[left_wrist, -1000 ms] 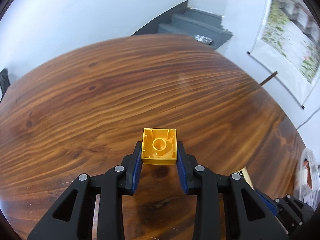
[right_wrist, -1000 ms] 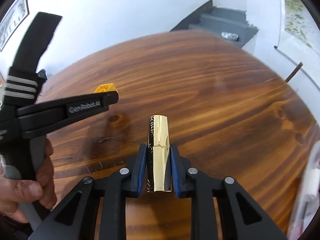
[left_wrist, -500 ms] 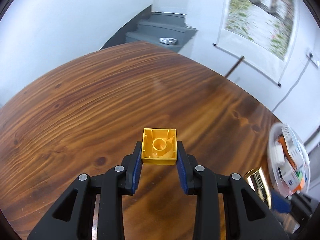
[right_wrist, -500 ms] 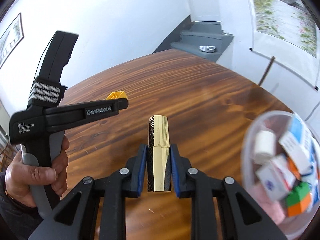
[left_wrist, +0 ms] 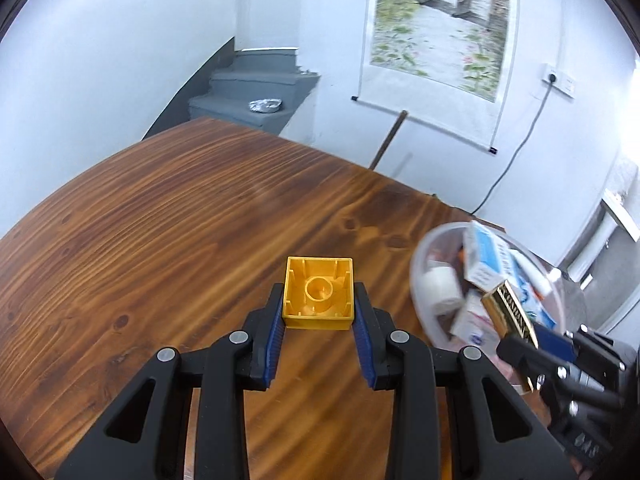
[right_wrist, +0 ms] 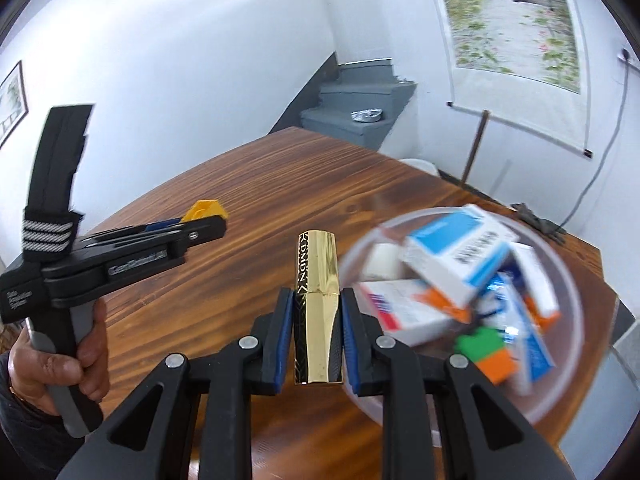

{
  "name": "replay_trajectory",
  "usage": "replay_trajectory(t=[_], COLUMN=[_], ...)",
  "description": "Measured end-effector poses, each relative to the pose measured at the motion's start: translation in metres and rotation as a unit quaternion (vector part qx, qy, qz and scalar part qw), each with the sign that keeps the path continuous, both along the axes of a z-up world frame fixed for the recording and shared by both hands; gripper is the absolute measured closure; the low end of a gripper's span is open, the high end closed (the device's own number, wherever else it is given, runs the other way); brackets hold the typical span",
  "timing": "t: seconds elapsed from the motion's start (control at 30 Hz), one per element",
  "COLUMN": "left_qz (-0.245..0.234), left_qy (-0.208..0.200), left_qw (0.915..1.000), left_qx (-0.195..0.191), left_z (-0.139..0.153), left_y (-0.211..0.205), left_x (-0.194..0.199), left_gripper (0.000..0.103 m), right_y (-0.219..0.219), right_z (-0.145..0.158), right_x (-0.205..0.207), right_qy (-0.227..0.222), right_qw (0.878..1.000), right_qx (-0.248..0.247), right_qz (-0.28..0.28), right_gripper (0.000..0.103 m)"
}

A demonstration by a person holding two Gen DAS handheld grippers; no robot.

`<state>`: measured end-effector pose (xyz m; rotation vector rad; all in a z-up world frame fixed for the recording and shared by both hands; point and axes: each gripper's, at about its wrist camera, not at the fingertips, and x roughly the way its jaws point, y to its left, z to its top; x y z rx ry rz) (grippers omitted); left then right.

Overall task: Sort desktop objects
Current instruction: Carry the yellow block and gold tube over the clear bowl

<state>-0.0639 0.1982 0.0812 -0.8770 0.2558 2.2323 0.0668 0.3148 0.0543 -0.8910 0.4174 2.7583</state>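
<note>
My left gripper (left_wrist: pixel 319 314) is shut on a yellow toy brick (left_wrist: pixel 319 293), hollow underside up, held above the wooden table (left_wrist: pixel 160 240). My right gripper (right_wrist: pixel 313 320) is shut on a gold lipstick tube (right_wrist: pixel 316 296) with black lettering, held just left of a clear plastic bowl (right_wrist: pixel 568 384). The bowl holds several medicine boxes, a white roll and a green and orange brick. In the left wrist view the bowl (left_wrist: pixel 420 276) is at the right, with the right gripper (left_wrist: pixel 524 344) and the gold tube (left_wrist: pixel 508 312) over its near rim. The left gripper (right_wrist: pixel 208 224) with the brick (right_wrist: pixel 204 210) shows at the left of the right wrist view.
The table's far edge (left_wrist: pixel 320 148) meets a white wall with grey steps (left_wrist: pixel 256 92) and a hanging scroll painting (left_wrist: pixel 440 24). A stick (left_wrist: pixel 388 140) leans on the wall. The bowl stands near the table's right edge (right_wrist: pixel 596 264).
Both grippers have swung right, still holding their objects. The clear bowl has come fully into both views, and the gold tube is now beside its rim.
</note>
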Motion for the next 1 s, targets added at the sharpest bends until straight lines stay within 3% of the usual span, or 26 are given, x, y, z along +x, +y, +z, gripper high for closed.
replay_trajectory(t=[0.47, 0.73, 1.0], left_qz=[-0.089, -0.142, -0.143], left_qy=[-0.03, -0.048, -0.061], left_qw=[0.9956, 0.9886, 0.9875], left_qx=[-0.002, -0.006, -0.025], left_z=[-0.008, -0.02, -0.038], left_y=[0.061, 0.107, 0.131], left_x=[0.066, 0.105, 0.106], left_gripper=[0.069, 0.069, 0.069], right_y=[0.084, 0.112, 0.128], right_z=[-0.003, -0.023, -0.034], right_x=[0.063, 0.065, 0.057], right_qy=[0.021, 0.014, 0.018], right_qw=[0.994, 0.995, 0.995], right_qx=[-0.013, -0.04, -0.055], right_qz=[-0.103, -0.096, -0.081], right_gripper=[0.077, 0.077, 0.077])
